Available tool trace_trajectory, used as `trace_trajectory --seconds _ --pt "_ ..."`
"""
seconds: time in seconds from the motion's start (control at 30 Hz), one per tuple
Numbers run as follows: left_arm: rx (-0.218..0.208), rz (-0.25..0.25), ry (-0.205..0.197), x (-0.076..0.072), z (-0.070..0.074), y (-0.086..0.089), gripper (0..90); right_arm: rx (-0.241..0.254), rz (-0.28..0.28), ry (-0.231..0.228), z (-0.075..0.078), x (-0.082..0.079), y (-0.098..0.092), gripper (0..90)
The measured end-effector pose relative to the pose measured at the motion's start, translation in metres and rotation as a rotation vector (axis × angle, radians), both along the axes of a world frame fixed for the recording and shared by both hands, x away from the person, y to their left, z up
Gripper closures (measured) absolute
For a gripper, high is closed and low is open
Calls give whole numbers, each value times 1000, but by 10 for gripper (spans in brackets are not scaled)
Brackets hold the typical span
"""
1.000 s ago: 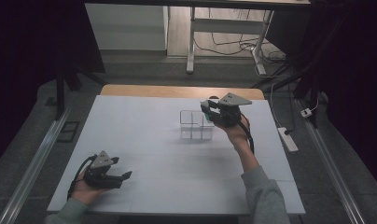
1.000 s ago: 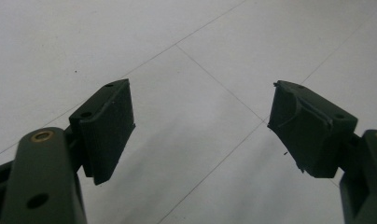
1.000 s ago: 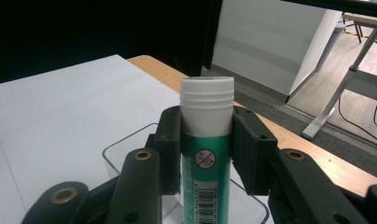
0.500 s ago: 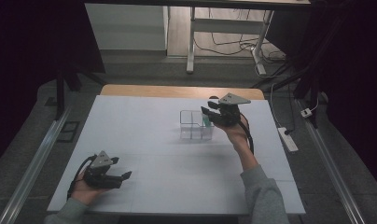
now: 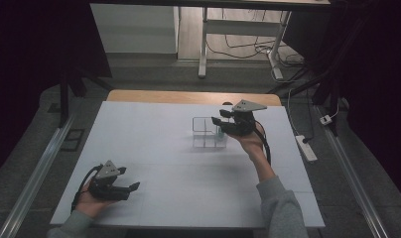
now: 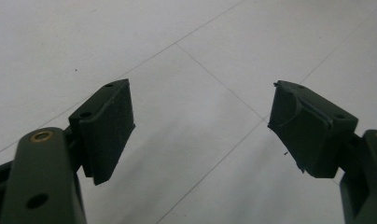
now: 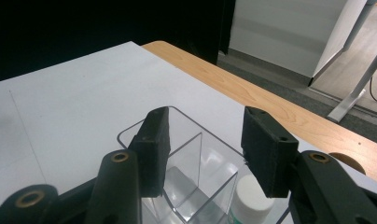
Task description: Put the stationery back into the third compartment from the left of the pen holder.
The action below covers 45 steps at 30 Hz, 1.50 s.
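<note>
A: Now, entry for this moment. The right gripper (image 5: 222,125) hangs over the clear box (image 5: 208,133) at the far middle of the white table (image 5: 154,148). Its jaws were together a second ago and have just been opening; they stand part-way apart with nothing pressed between the pads.

B: And the bottle?

A: The small bottle (image 7: 250,199), white cap up, stands in the box compartment nearest the right hand, just under the right-hand pad (image 7: 266,149) in the right gripper view. Pads and cap are apart. In the high view it shows as a greenish speck (image 5: 220,134) at the box's right edge.

B: So, let go?

A: My reading: the bottle has been dropped into its slot and the grip released. The hand itself has kept its place over the box across the earlier pictures.

B: Left side?

A: The left gripper (image 5: 131,188) rests near the front left corner of the table, jaws wide apart over bare table (image 6: 186,60), holding nothing, well apart from the box.

B: Meaning?

A: Placement looks done; lifting clear without knocking the cap is what remains
</note>
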<state>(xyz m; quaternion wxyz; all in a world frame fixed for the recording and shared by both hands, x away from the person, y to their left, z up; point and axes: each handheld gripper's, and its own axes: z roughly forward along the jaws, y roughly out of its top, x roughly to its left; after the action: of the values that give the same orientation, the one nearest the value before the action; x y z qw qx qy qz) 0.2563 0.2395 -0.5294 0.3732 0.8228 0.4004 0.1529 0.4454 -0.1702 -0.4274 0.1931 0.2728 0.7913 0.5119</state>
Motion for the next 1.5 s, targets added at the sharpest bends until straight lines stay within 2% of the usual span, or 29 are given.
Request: trace_trajectory --seconds 0.27,0.5,0.53,0.63,0.77,0.97,1.3,1.5 --pt "-2 1 4 0 0 1 215 -8 11 -7 2 -4 -2 509" --pt "-3 1 3 0 0 1 215 -40 10 -16 5 -14 -8 505" --pt "-1 0 2 0 0 0 215 -32 17 -10 5 -15 -8 504" --pt "-1 -1 2 0 0 0 215 -58 19 -9 5 -20 -12 502" --pt "0 -2 2 1 0 0 215 -54 19 -1 4 -25 -17 495" --pt "-1 -4 2 2 -1 0 215 -77 17 0 3 -34 -23 487" --pt "0 -11 2 3 0 -1 215 -86 -20 9 2 -49 -44 465" --pt "-1 -16 3 4 -1 -2 215 -77 -42 43 -4 -57 -61 445"
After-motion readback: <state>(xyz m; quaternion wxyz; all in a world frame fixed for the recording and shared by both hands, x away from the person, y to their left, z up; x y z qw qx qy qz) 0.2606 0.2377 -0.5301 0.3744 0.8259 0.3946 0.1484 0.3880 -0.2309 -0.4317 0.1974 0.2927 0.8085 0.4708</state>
